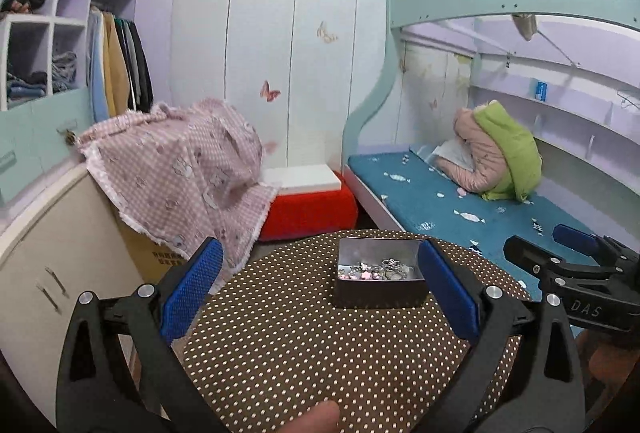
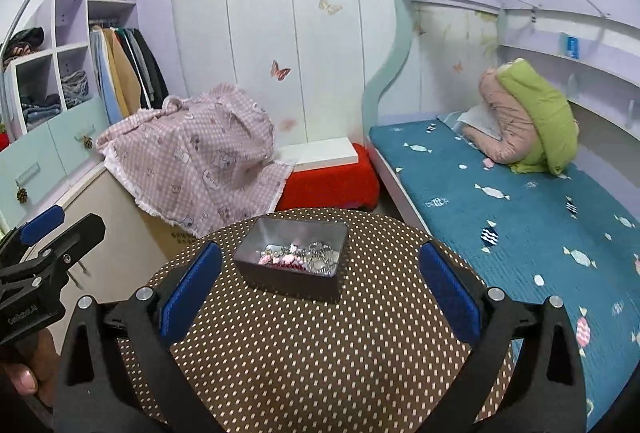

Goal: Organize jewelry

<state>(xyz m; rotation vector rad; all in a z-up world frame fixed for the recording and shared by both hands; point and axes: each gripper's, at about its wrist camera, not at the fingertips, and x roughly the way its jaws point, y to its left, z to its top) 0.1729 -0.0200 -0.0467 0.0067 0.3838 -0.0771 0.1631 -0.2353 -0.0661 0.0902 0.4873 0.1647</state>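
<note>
A round counter [image 1: 320,353] with a brown, white-dotted cover carries one open metal tin [image 1: 380,273] near its far edge. The tin holds a tangle of jewelry [image 1: 380,269]: silver chains and pink pieces. The left gripper [image 1: 320,293] is released, jaws spread wide, blue pads empty; its right pad appears just beside the tin's right wall. The right gripper [image 2: 320,293] is also released and empty, jaws wide above the counter's near half.

Beyond the far edge: a red stool [image 2: 332,185], a pink checked cloth [image 2: 200,153], white wardrobe doors with butterfly stickers, and a bunk bed [image 2: 520,213] with a teal cover. The right gripper body reads "DAS"; other lettering is illegible.
</note>
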